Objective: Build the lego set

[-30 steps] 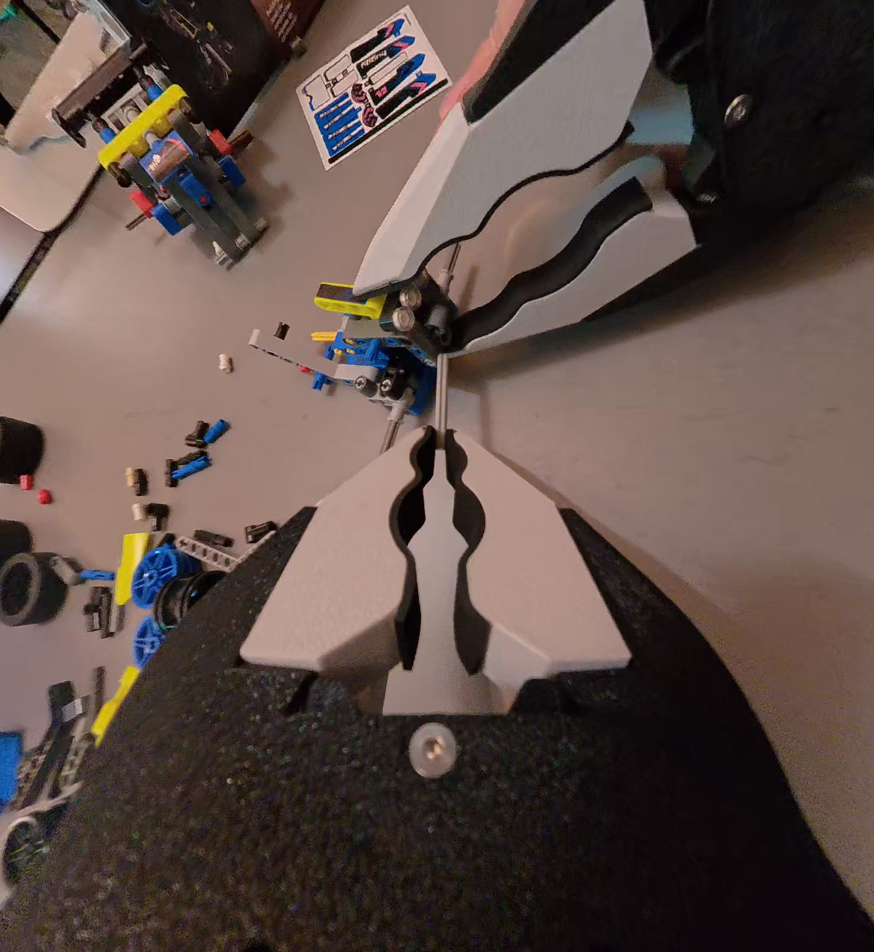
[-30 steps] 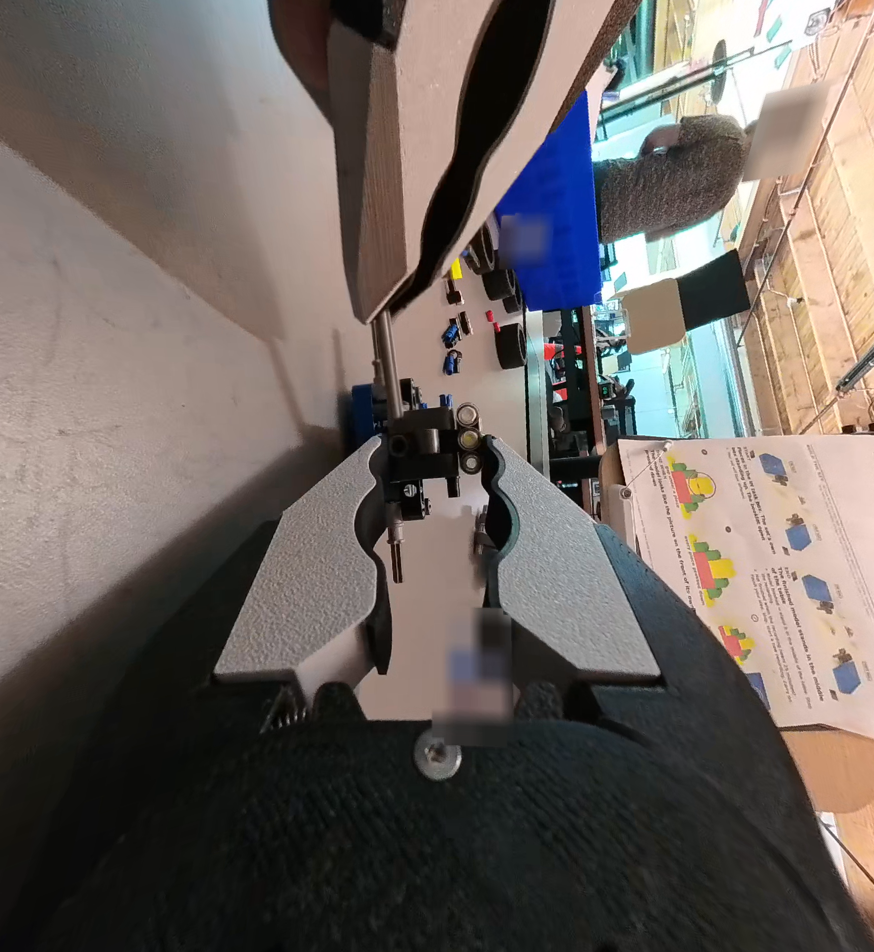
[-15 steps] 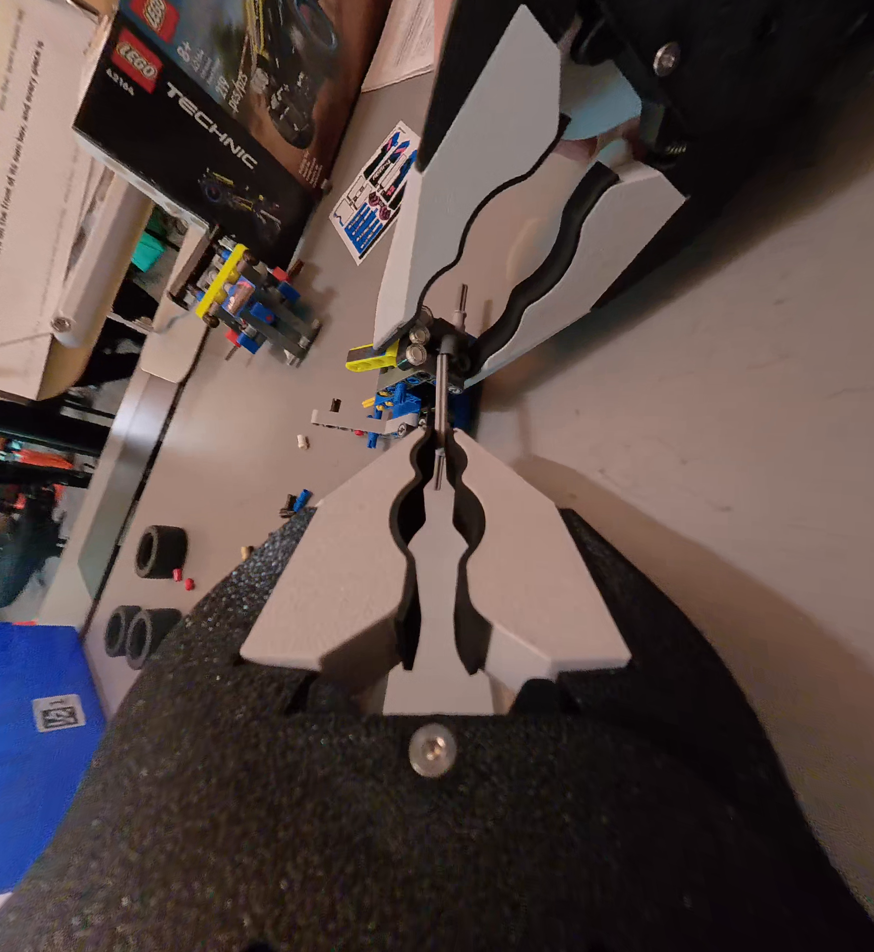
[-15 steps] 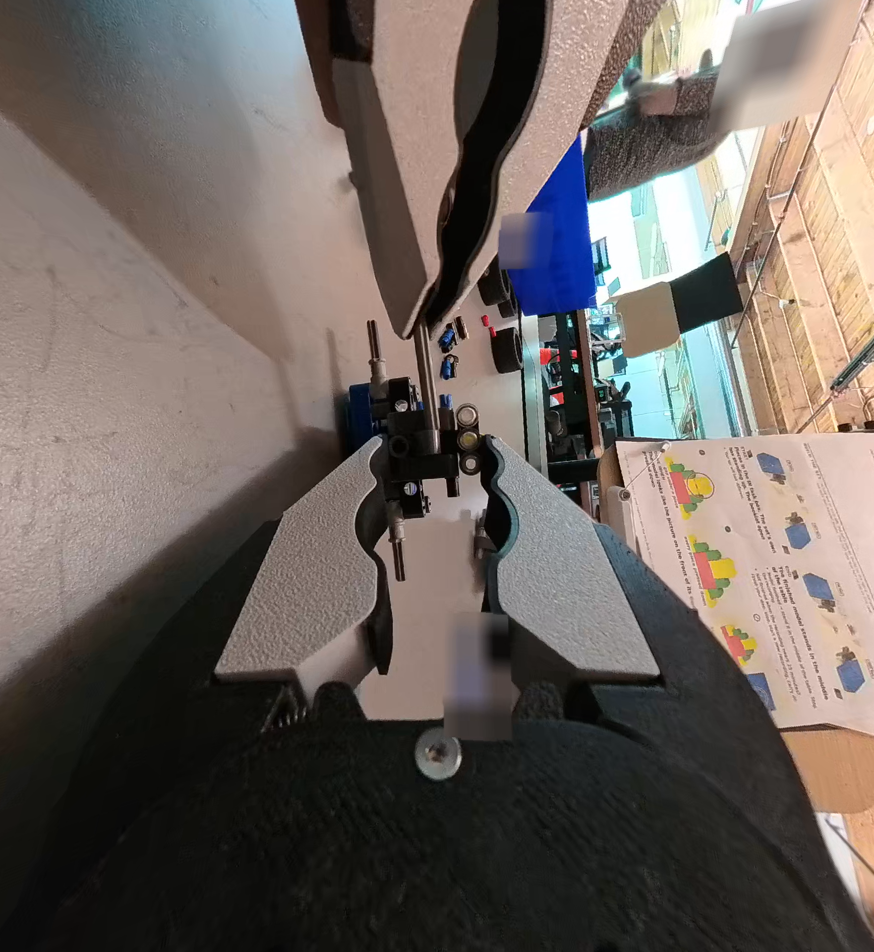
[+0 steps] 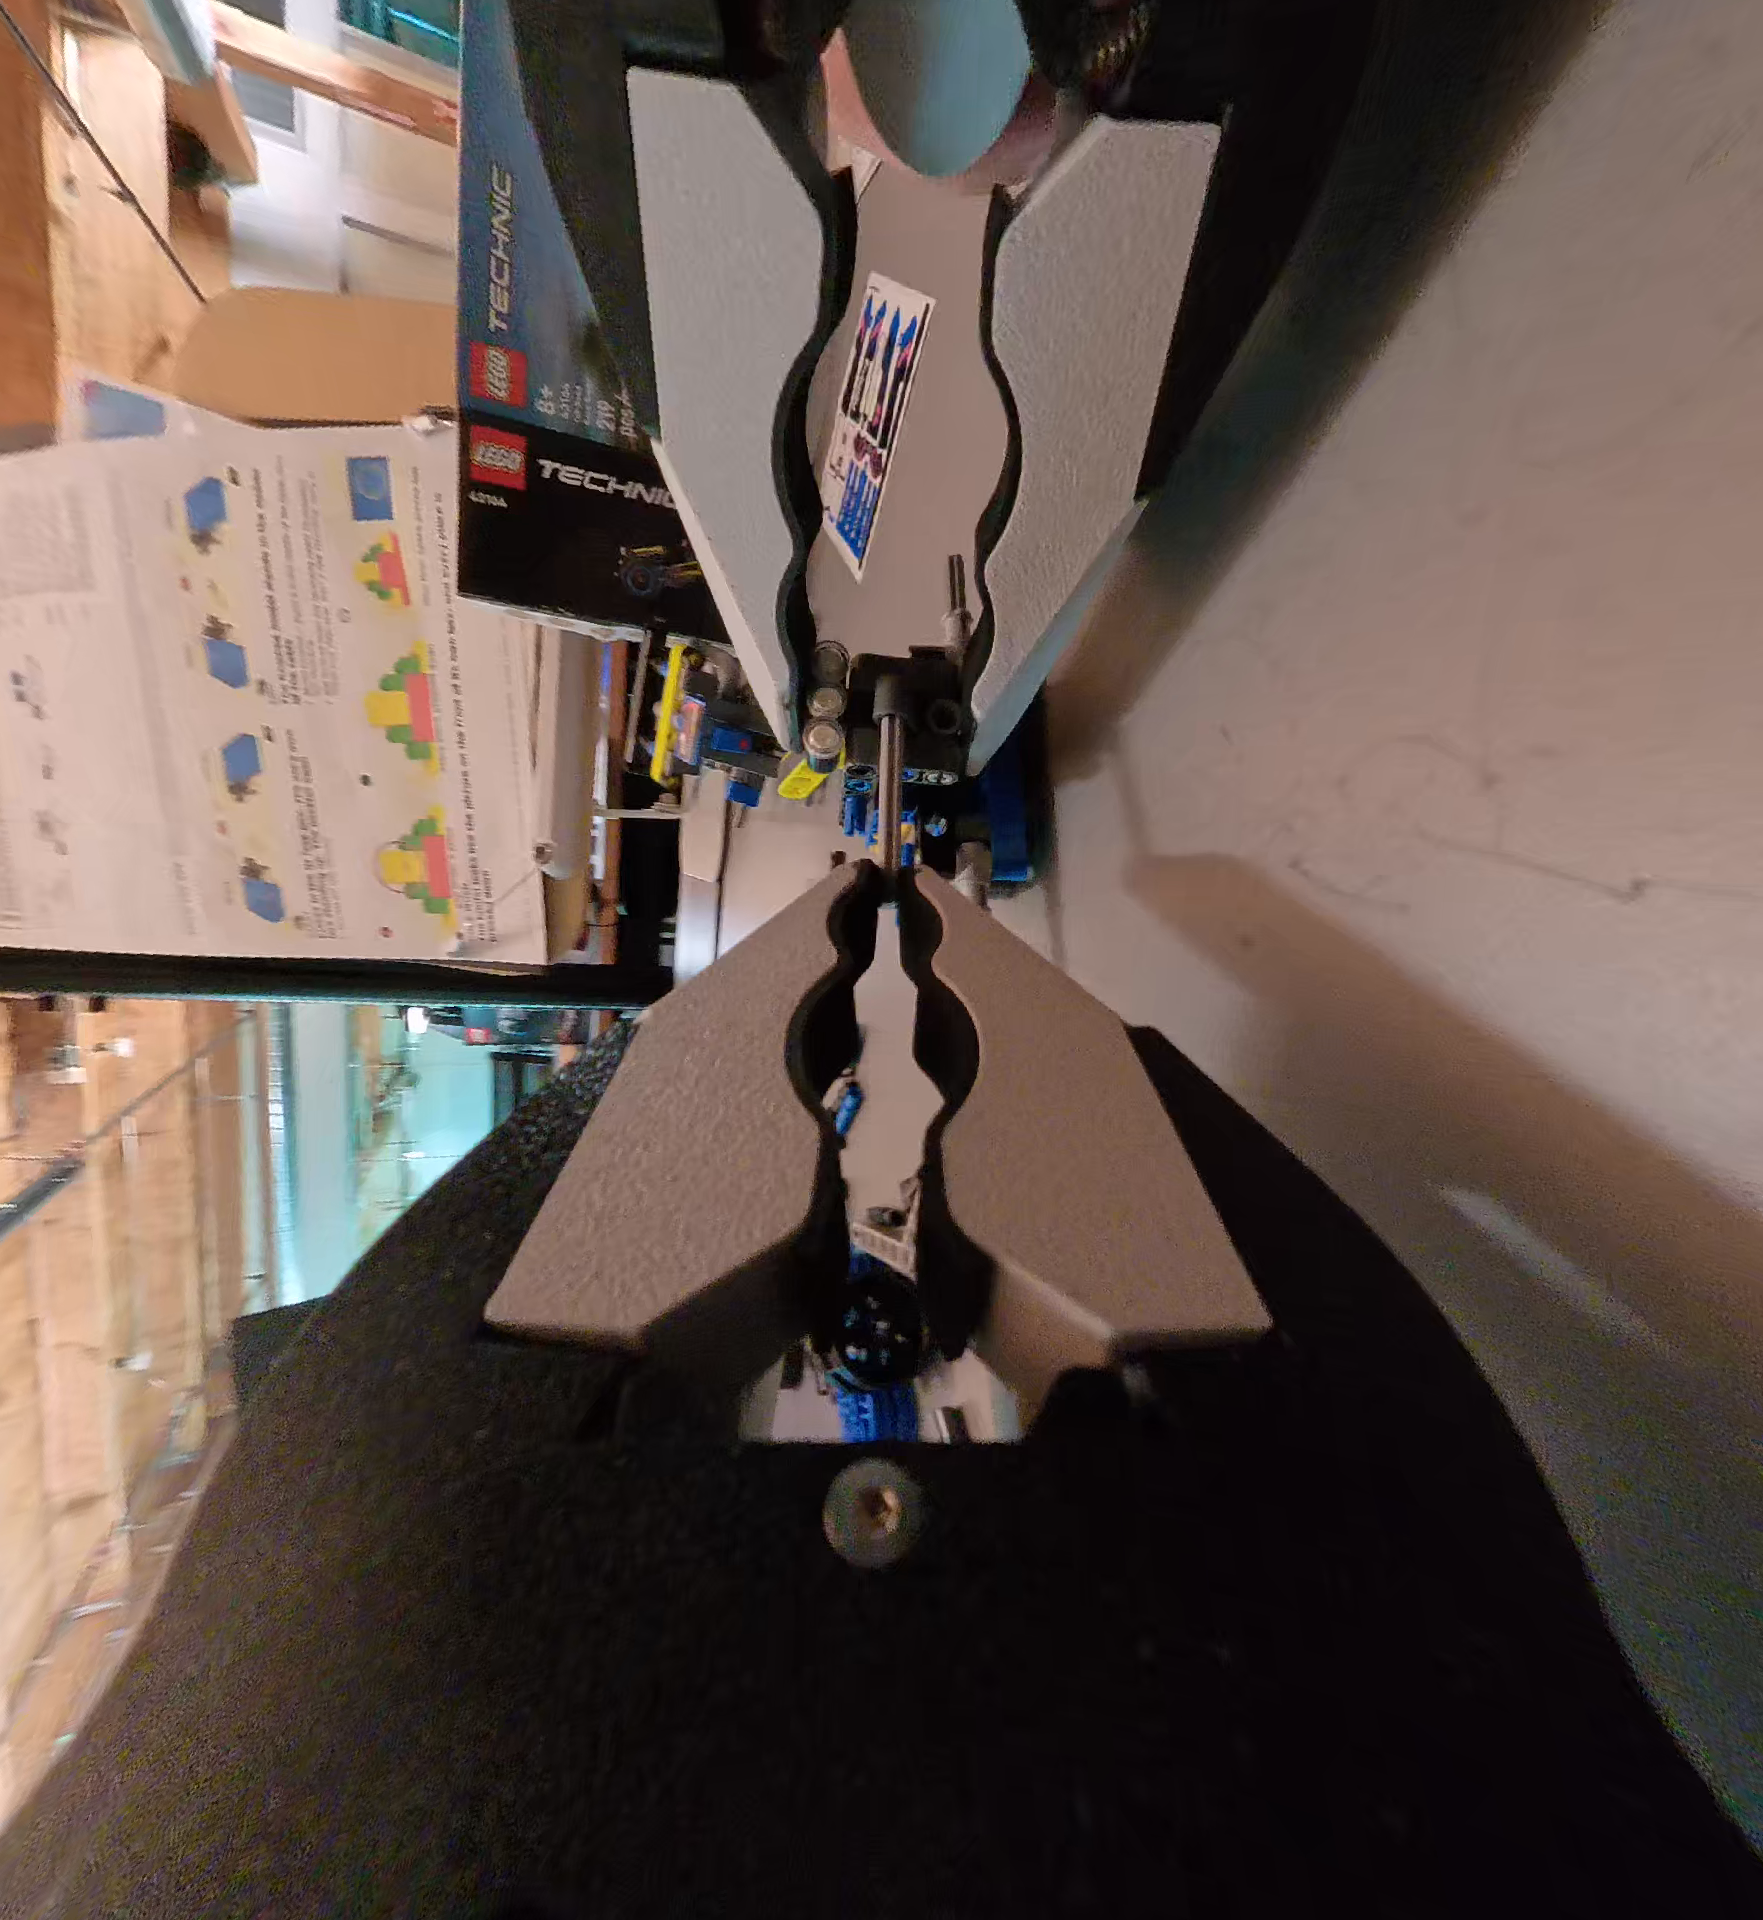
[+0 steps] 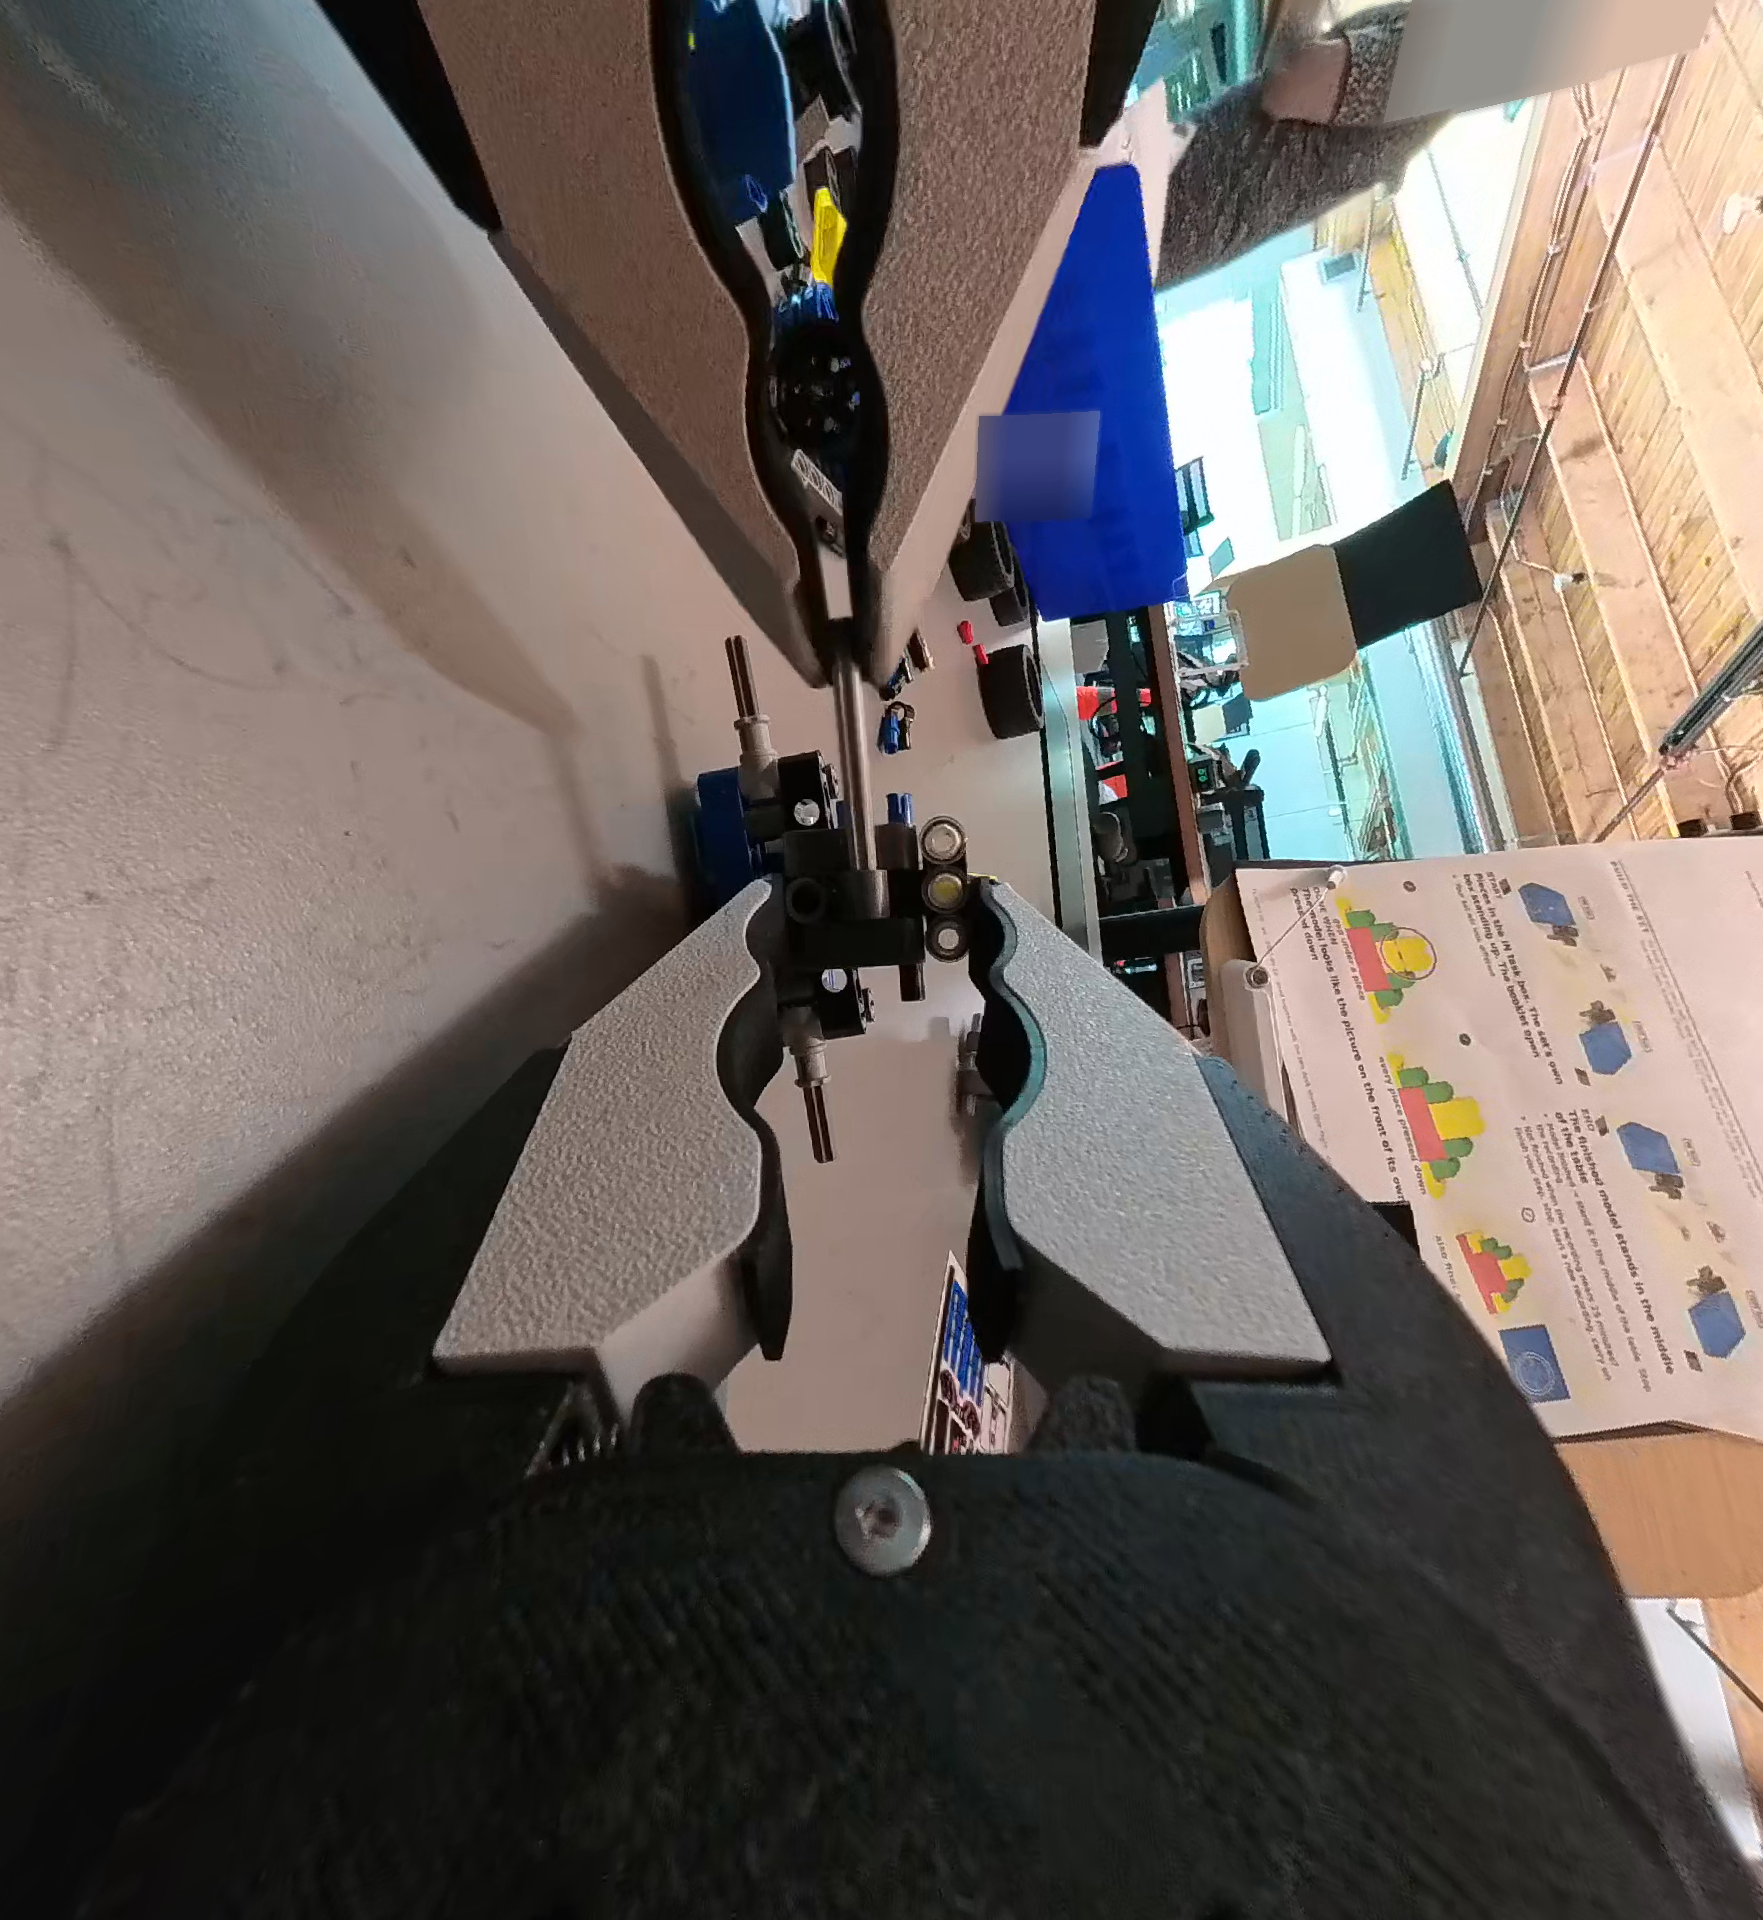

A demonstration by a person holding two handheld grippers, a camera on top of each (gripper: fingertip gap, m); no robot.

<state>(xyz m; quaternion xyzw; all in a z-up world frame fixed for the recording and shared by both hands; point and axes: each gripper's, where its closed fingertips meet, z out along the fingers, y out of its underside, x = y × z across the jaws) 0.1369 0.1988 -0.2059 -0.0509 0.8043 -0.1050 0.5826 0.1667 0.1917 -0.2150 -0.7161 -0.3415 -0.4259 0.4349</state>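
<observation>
Both my claws have swung to face each other head-on. My left claw (image 5: 889, 878) pinches one grey rod (image 5: 891, 800); at 12 o'clock, my right claw (image 6: 882, 914) clamps one black block assembly (image 6: 856, 914). Three black tyres (image 6: 1007, 691) lie beyond.

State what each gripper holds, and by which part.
Left gripper: thin grey axle, pinched at its near end. Right gripper: black brick assembly, clamped across its sides; the axle enters it.

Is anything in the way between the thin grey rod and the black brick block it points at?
Nothing visible: the thin grey rod, pinched by the left gripper, already reaches the black brick block clamped by the right gripper.
</observation>
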